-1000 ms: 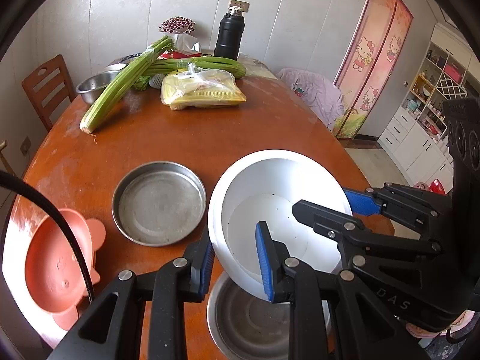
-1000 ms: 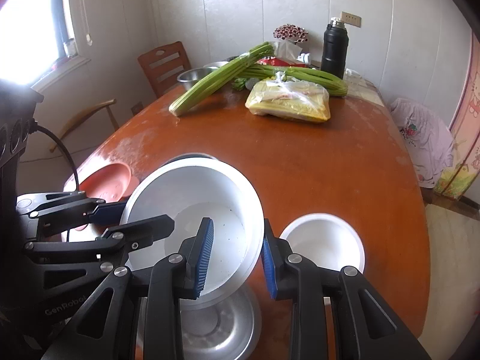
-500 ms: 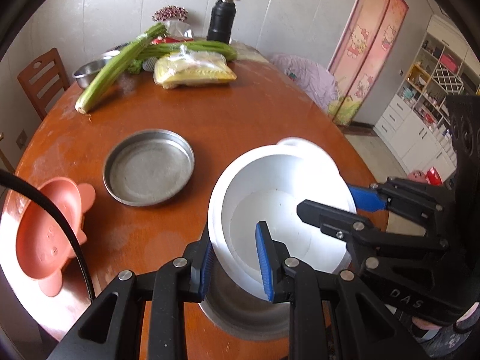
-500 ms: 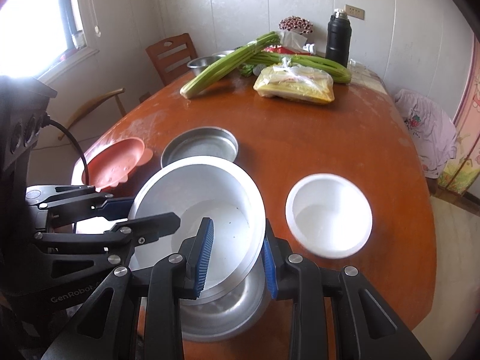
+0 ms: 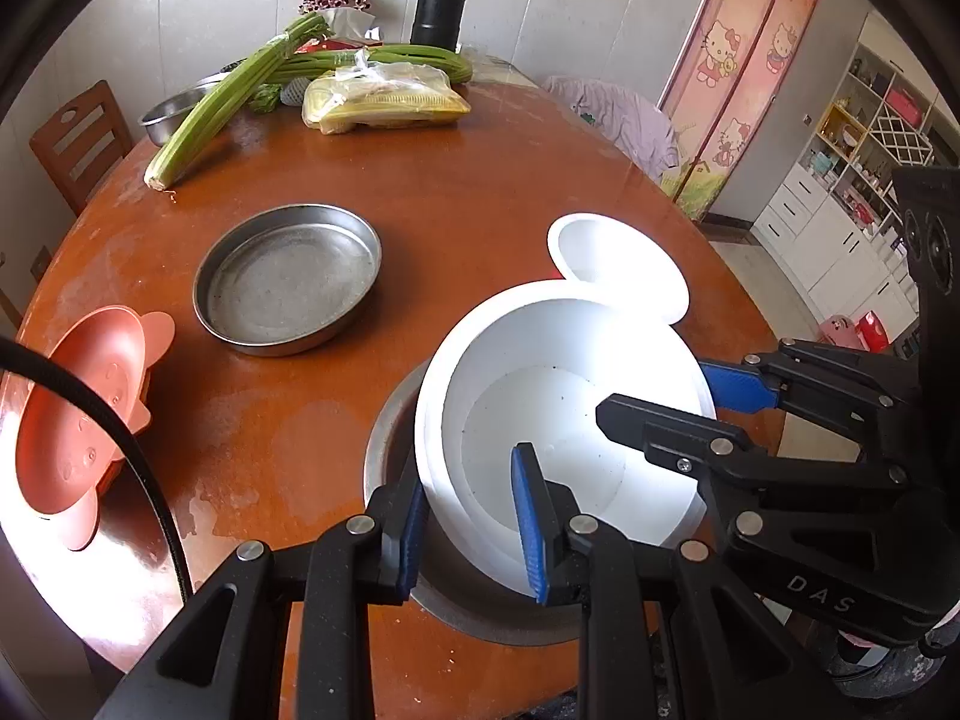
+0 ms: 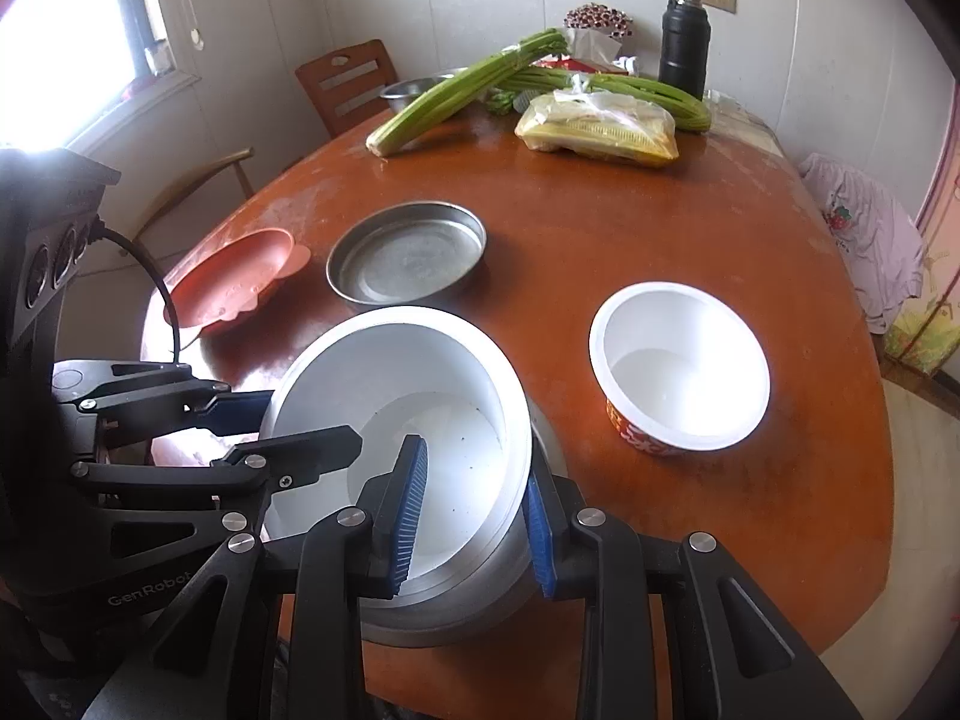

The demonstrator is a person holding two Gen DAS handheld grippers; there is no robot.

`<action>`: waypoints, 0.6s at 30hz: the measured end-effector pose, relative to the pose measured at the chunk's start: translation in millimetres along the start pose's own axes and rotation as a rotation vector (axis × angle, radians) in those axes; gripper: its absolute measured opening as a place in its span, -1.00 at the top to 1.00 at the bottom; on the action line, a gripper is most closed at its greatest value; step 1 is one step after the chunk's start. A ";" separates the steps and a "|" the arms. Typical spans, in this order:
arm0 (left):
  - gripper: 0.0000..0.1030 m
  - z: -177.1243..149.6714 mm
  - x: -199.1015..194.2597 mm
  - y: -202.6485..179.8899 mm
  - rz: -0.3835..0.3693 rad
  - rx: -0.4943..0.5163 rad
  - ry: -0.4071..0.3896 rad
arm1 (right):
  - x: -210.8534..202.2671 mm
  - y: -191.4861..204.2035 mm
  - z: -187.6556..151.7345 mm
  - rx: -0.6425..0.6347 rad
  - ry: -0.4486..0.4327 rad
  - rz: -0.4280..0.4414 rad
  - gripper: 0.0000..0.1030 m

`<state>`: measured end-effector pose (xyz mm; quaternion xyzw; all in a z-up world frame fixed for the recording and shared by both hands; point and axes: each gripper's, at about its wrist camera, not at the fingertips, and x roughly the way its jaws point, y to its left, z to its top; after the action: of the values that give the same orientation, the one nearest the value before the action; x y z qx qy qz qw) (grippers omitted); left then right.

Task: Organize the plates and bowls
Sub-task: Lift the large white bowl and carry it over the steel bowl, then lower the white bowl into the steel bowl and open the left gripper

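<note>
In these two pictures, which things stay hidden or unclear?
- Steel bowl: in both views the large white bowl hides its inside; contact unclear.
- Small white bowl: left view, near half behind the large bowl.
- Far steel basin: right view, mostly behind the celery.

Your left hand-held gripper [image 5: 471, 531] is a black linkage frame with silver screw heads at the joints and blue ribbed pads [image 5: 528, 528] on its fingers. A black cable [image 5: 129, 456] curves off beside it. Your right hand-held gripper [image 6: 474, 519] is built the same, with blue ribbed pads [image 6: 409, 507]. White lettering marks each black body: "DAS" beside the right one, "GenRobot" beside the left.
</note>
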<state>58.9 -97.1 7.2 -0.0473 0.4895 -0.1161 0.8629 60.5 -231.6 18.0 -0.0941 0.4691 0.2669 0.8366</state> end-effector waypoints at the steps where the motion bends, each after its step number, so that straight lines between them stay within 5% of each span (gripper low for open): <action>1: 0.50 0.1 2.0 0.9 0.000 -0.001 0.006 | 1.7 -0.6 -1.1 0.003 0.006 0.005 0.36; 18: 0.49 -5.3 23.4 2.4 0.026 0.014 0.064 | 21.3 -0.4 -12.7 0.009 0.061 -0.005 0.36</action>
<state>66.3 -100.5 -15.5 -0.0310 0.5166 -0.1096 0.8486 60.2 -229.5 -6.7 -0.0997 0.4953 0.2598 0.8230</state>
